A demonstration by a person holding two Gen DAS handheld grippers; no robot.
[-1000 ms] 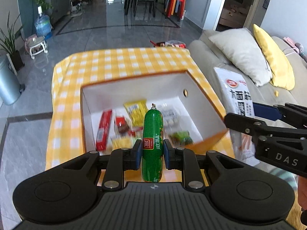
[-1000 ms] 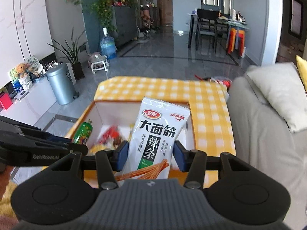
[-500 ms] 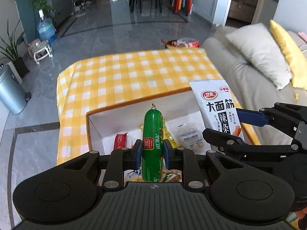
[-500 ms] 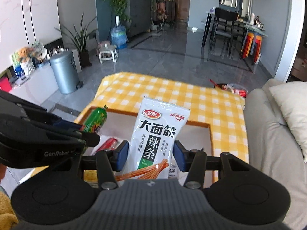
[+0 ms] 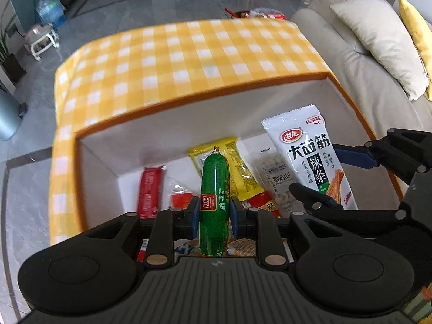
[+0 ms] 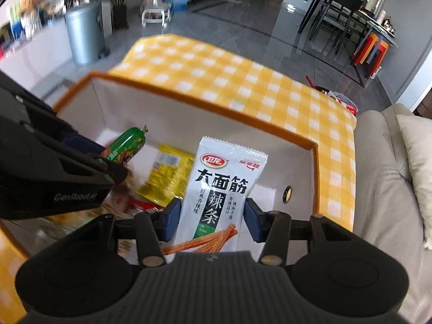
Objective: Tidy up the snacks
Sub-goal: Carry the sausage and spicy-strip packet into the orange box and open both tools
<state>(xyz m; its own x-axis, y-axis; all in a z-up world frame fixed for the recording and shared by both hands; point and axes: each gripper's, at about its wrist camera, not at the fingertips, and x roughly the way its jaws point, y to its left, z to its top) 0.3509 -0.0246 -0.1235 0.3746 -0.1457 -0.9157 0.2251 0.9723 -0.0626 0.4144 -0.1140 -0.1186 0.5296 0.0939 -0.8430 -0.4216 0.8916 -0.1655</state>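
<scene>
Both over the box (image 5: 205, 91): left hand-held gripper (image 5: 212, 217) clamps green sausage (image 5: 214, 189), right hand-held gripper (image 6: 212, 220) clamps white packet (image 6: 220, 189); crowded side by side, they may collide on release.

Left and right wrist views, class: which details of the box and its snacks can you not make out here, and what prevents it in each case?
- Near end of the box, both views: covered by the gripper bodies.
- Snacks under the left gripper, right wrist view: motion-blurred and partly covered.
- Lower end of the green sausage, left wrist view: behind the left gripper body.
- Bottom of the white spicy-strip packet, right wrist view: behind the right gripper body.
</scene>
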